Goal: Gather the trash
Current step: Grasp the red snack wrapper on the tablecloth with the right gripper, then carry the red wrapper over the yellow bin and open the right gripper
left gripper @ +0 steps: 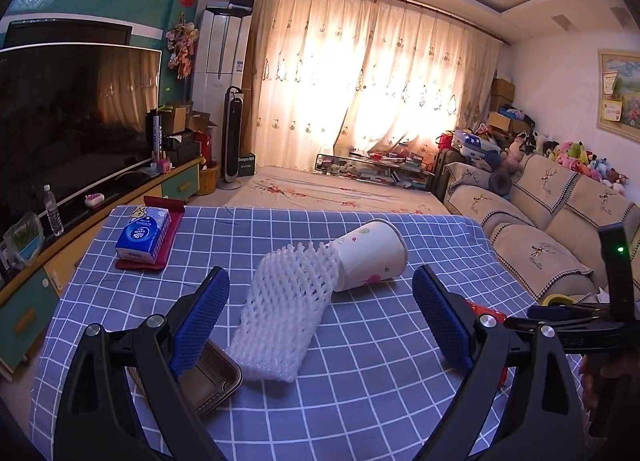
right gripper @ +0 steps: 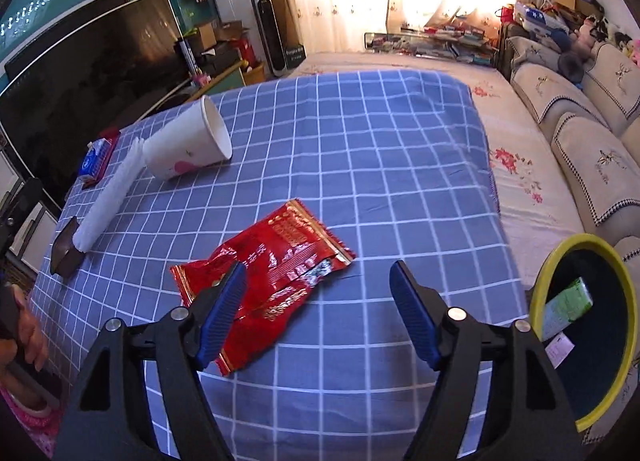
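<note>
A white foam fruit net (left gripper: 284,309) lies on the blue checked tablecloth (left gripper: 360,381), touching a tipped paper cup (left gripper: 370,257). A dark foil tray (left gripper: 210,377) lies under the net's near end. My left gripper (left gripper: 320,313) is open above the net, empty. In the right wrist view a red snack wrapper (right gripper: 272,277) lies flat. My right gripper (right gripper: 318,301) is open just above it, the left finger over the wrapper. The cup (right gripper: 192,141), net (right gripper: 110,197) and tray (right gripper: 64,249) lie at the left. A yellow-rimmed bin (right gripper: 588,325) stands at the right with a green carton inside.
A blue tissue pack (left gripper: 144,235) lies on a red mat at the table's far left. A TV (left gripper: 72,113) and cabinet run along the left. A sofa (left gripper: 552,229) stands at the right, beyond the bin.
</note>
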Demonstrator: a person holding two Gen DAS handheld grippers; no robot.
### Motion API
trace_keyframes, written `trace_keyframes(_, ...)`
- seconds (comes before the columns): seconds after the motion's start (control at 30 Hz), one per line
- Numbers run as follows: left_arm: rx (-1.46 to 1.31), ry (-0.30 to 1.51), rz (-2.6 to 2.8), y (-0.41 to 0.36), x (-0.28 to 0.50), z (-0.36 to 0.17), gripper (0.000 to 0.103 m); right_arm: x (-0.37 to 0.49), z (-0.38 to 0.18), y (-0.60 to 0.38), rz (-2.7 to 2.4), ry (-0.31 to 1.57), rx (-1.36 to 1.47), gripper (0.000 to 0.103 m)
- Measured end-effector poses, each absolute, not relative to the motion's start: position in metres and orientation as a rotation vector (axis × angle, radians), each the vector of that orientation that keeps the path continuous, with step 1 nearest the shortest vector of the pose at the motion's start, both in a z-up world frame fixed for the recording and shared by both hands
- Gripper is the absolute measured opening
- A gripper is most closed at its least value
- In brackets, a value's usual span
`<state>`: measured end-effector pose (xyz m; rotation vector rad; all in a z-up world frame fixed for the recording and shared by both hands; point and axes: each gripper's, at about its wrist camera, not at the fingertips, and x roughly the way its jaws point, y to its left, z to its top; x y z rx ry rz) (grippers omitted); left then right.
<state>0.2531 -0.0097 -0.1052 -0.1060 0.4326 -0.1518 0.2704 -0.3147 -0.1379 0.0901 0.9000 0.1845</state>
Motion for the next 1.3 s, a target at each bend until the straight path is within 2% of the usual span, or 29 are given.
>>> trace_keyframes(0.23, -0.127, 0.443, -0.17, -0.011, 0.253, -0.107, 0.091, 0.282, -0.152, -0.301, 0.212, 0.972, 0.151, 0.071)
trace_keyframes(0.27, -0.126, 0.443, -0.168, -0.011, 0.253, -0.108, 0.091, 0.284, -0.154, -0.297, 0.213, 0.98, 0.151, 0.075)
trace_keyframes(0.37, -0.128, 0.443, -0.166, -0.01, 0.254, -0.109, 0.091, 0.291, -0.154, -0.286, 0.213, 0.978, 0.139, 0.078)
trace_keyframes(0.7, -0.125, 0.455, -0.15, -0.007, 0.256, -0.112, 0.091, 0.325, -0.148, -0.245, 0.198, 0.979, 0.03, 0.077)
trace_keyframes(0.93, -0.136, 0.468, -0.147, -0.004, 0.259, -0.116, 0.091, 0.327, -0.147, -0.243, 0.212, 0.97, 0.003, 0.009)
trace_keyframes(1.07, -0.134, 0.468, -0.145, -0.004, 0.259, -0.116, 0.091, 0.318, -0.138, -0.249, 0.222, 0.929, 0.014, 0.002)
trace_keyframes(1.3, -0.132, 0.467, -0.141, -0.003, 0.259, -0.117, 0.091, 0.291, -0.119, -0.273, 0.203, 0.862, 0.035, 0.001)
